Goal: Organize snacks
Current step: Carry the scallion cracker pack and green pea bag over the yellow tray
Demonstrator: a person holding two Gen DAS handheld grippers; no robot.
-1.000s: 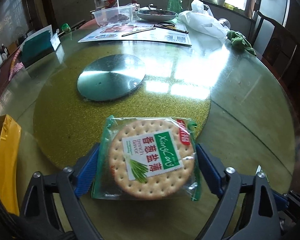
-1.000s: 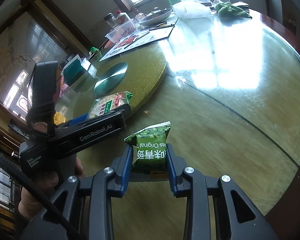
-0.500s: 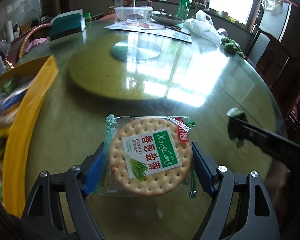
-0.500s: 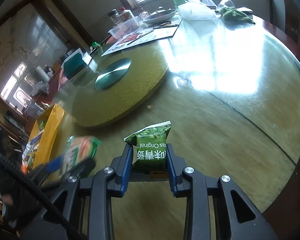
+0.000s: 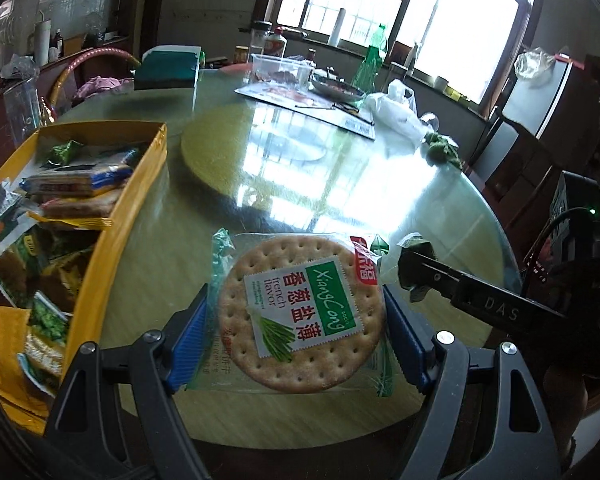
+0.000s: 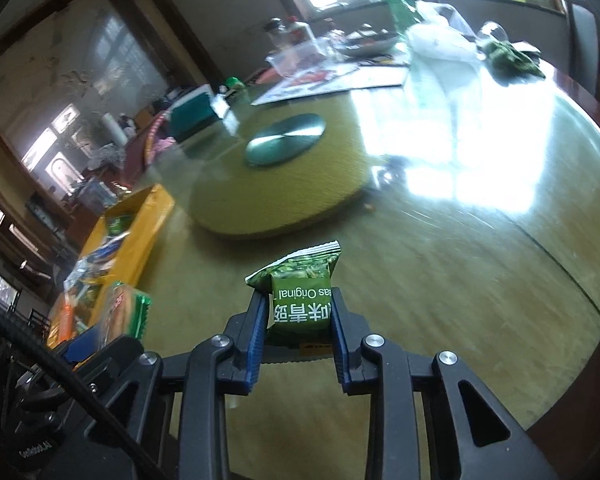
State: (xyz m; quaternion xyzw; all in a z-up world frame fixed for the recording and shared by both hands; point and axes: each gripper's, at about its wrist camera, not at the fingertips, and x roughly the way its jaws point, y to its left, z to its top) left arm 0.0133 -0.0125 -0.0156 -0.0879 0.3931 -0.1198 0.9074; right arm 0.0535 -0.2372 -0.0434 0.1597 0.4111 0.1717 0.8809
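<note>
Both snacks now carried toward the yellow box (image 5: 112,216)
Left claw (image 5: 300,328) clamps cracker packet (image 5: 300,312), now beside the box; right claw (image 6: 298,336) grips pea packet (image 6: 300,292).

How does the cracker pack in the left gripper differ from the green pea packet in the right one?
The cracker pack is clear, showing a round cracker; the pea packet is opaque green. The cracker pack spreads the left gripper wide; the right gripper is narrow. Both are held above the table.

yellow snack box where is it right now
The yellow snack box sits on the glass table at the left of the left wrist view, left of the cracker pack in the left claw.
</note>
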